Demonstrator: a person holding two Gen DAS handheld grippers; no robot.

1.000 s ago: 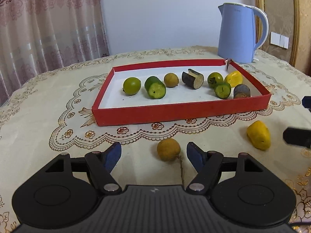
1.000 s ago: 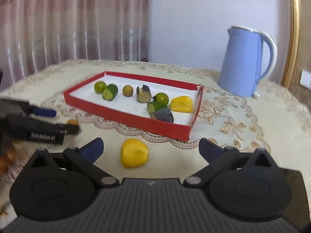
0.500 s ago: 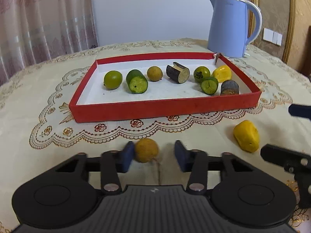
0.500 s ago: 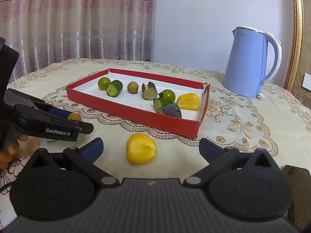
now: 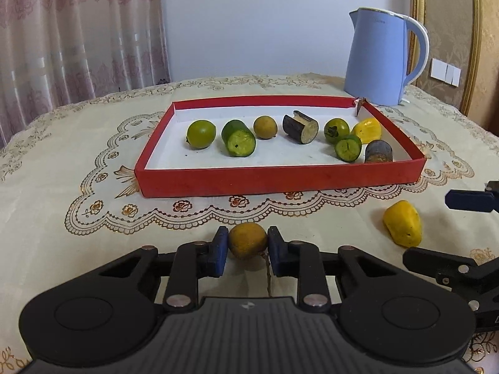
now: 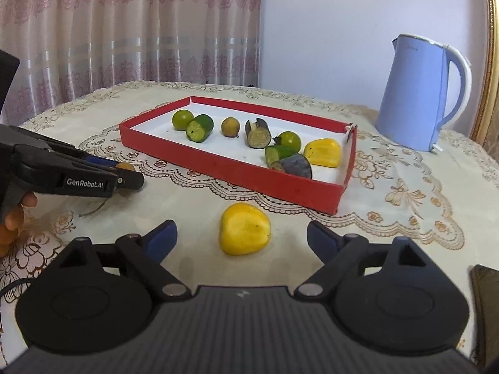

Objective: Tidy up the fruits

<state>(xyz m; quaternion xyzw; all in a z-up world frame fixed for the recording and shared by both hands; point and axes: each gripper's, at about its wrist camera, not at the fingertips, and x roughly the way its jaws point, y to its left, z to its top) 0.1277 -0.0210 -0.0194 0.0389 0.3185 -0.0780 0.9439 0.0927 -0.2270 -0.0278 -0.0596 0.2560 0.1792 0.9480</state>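
On the desk at 6 o'clock of the red cardboard tray [image 5: 280, 179] | left tool [image 5: 246, 246] clamps round orange-brown fruit [image 5: 247, 240] (for traying) | right tool [image 6: 241, 238] closing, not yet touching yellow wedge-shaped fruit [image 6: 244, 233]

The desk [image 5: 46, 187] wears a cream lace cloth. At centre frame sits a red tray [image 5: 280, 180], and at upper right a blue kettle [image 5: 379, 62]. In front of the tray lie a small orange fruit [image 5: 247, 240] at lower centre and a yellow fruit [image 5: 403, 227] at lower right.
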